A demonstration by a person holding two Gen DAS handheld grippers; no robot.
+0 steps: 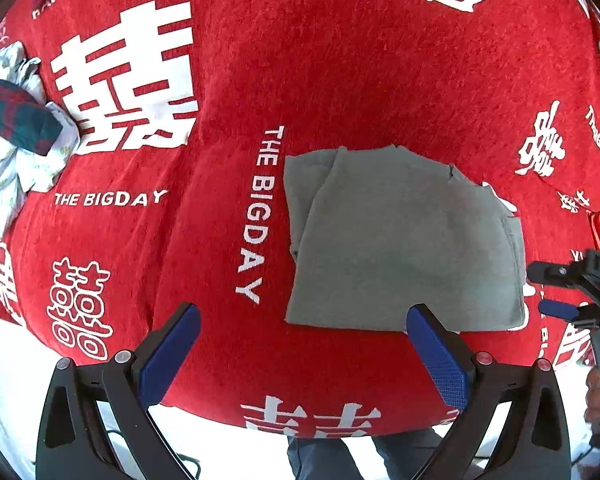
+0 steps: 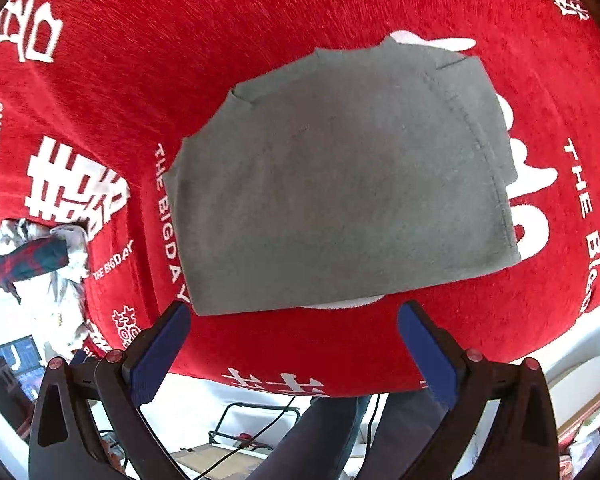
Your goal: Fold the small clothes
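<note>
Both the left gripper (image 1: 303, 354) and the right gripper (image 2: 294, 354) are hanging with jaws spread wide and empty, pointing steeply down at the near edge of the red cloth (image 1: 340, 60). The grey garment (image 2: 340, 184) is lying folded just beyond them. This fold looks finished; next probably comes setting it aside and fetching from the pile (image 1: 16, 136) far left.

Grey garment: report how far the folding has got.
Done: the grey garment lies folded into a flat, compact stack on the red cloth.

In hand: nothing. The left tool and right tool are both open and empty, above the table's near edge.

Left: a crumpled pile of white and plaid clothes at the table's left edge looks unfolded.
</note>
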